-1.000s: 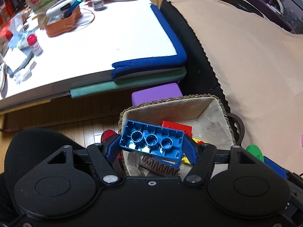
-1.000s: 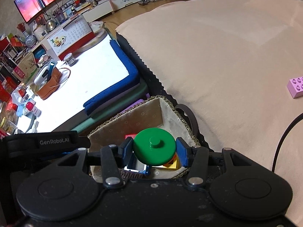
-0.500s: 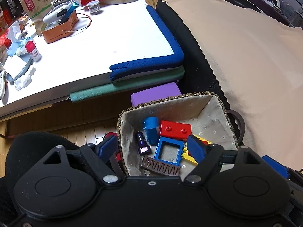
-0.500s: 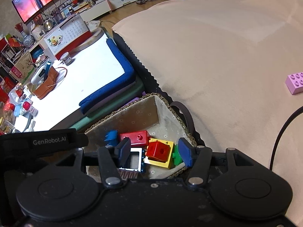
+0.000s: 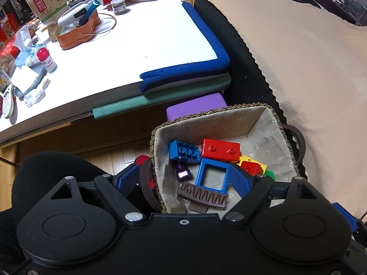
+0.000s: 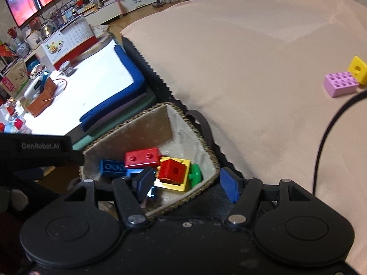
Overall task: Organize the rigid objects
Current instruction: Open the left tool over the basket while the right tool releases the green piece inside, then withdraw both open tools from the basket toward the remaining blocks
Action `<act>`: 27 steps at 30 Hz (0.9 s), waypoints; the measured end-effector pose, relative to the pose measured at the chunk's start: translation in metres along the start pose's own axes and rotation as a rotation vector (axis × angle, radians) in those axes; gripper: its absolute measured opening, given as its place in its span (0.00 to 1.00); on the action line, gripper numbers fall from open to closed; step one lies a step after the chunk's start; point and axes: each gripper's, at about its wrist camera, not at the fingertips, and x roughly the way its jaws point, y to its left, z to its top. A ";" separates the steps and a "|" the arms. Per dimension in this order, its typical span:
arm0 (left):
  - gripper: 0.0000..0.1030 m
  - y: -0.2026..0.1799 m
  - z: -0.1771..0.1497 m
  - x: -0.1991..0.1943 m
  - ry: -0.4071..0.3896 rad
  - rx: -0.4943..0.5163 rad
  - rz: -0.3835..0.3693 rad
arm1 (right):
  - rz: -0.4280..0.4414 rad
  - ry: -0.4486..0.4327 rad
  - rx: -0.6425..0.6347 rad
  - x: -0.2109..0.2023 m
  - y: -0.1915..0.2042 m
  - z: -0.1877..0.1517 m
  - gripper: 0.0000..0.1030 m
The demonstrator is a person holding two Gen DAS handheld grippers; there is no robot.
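Note:
A woven basket (image 5: 278, 123) (image 6: 201, 142) with a cloth lining holds several toy bricks: a blue brick (image 5: 183, 153) (image 6: 111, 167), a red brick (image 5: 220, 150) (image 6: 142, 157), a blue window frame (image 5: 214, 175), a brown comb-like piece (image 5: 203, 198), a red cube on a yellow piece (image 6: 174, 171) and a green disc (image 6: 195, 175). My left gripper (image 5: 183, 181) is open and empty above the basket's near edge. My right gripper (image 6: 187, 184) is open and empty over the basket's near right corner. A pink brick (image 6: 339, 83) and a yellow cube (image 6: 357, 70) lie on the beige cloth at right.
A low white table (image 5: 137, 43) with a blue padded edge stands left of the basket, carrying an orange pouch (image 5: 78, 34), a small jar (image 5: 119, 5) and a bottle (image 5: 45, 58). A purple box (image 5: 195, 107) sits behind the basket. A black cable (image 6: 325, 137) crosses the beige cloth (image 6: 252, 68).
My left gripper opened and dropped the blue brick into the basket. My right gripper opened and dropped the green disc into it, then swung right, bringing the yellow cube into view.

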 end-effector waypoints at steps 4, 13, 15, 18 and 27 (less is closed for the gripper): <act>0.78 -0.002 -0.002 -0.002 -0.017 0.017 0.016 | -0.015 -0.004 0.022 -0.001 -0.007 -0.010 0.64; 0.78 -0.005 -0.003 -0.004 -0.027 0.030 0.035 | -0.028 0.007 0.059 0.001 -0.022 -0.025 0.64; 0.78 -0.005 -0.004 -0.004 -0.028 0.033 0.037 | -0.031 0.001 0.064 -0.001 -0.024 -0.026 0.64; 0.78 -0.006 -0.004 -0.004 -0.028 0.033 0.036 | -0.038 -0.014 0.069 -0.004 -0.029 -0.025 0.64; 0.78 -0.021 -0.015 -0.005 -0.015 0.044 -0.041 | -0.064 -0.069 0.105 -0.020 -0.057 -0.019 0.66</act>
